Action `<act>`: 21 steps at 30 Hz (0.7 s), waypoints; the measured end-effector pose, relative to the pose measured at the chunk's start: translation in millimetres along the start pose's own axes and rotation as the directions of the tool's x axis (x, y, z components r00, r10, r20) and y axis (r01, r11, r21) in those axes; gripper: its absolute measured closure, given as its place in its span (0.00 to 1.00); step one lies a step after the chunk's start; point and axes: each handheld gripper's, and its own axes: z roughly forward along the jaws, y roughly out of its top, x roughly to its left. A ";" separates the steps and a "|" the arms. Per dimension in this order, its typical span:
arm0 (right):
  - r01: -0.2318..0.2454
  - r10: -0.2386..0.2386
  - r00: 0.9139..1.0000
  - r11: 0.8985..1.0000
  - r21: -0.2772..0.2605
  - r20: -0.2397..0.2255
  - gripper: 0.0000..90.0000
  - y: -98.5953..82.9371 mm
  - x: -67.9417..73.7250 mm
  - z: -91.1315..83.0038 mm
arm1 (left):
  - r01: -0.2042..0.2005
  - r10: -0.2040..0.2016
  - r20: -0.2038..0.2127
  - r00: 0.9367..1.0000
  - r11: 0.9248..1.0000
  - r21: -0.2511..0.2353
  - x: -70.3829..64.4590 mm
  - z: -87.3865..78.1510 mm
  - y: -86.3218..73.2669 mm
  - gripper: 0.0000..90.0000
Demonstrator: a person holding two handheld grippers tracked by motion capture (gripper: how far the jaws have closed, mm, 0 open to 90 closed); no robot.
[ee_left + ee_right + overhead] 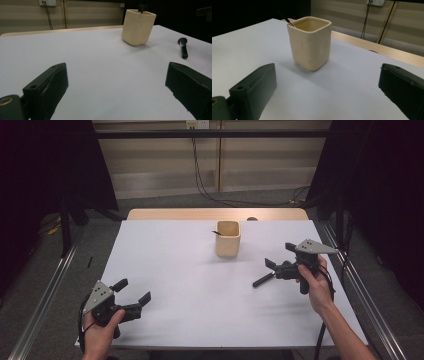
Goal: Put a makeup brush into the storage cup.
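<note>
A cream square cup (pixel 228 239) stands at the far middle of the white table (pixel 190 290); a thin black stick (pixel 216 233) pokes out of its left rim. My left gripper (pixel 132 291) rests near the front left corner, open and holding nothing. My right gripper (pixel 280 256) hovers right of the cup, open, its jaws aimed at the cup (pixel 310 42). A black brush-like tool (pixel 262 280) lies on the table just in front of the right gripper. In the left gripper view the cup (pixel 137 27) is far ahead and the tool (pixel 183 47) lies to its right.
A bare wooden strip (pixel 215 214) runs along the table's far edge. Metal rails (pixel 45 300) flank both sides of the table. Cables (pixel 210 195) trail over the floor behind, and dark curtains hang at both sides.
</note>
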 end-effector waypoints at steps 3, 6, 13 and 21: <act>0.005 -0.005 1.000 1.000 0.012 -0.004 0.01 4.6 -2.2 4.6 | -0.002 0.002 0.005 1.000 1.000 -0.003 -1.9 0.0 0.4 0.05; 0.014 -0.014 1.000 1.000 0.022 -0.003 0.01 8.7 -5.1 7.7 | -0.009 0.009 0.004 1.000 1.000 0.007 -2.3 -0.4 0.0 0.05; 0.004 -0.003 1.000 0.999 0.052 -0.005 0.00 12.0 -11.8 11.8 | -0.001 0.001 -0.005 1.000 1.000 0.002 -1.8 -1.1 -0.3 0.05; 0.029 -0.023 0.999 0.988 0.154 -0.040 0.01 8.1 -17.5 12.8 | -0.013 0.013 -0.007 1.000 1.000 0.010 -1.8 -0.9 -0.7 0.05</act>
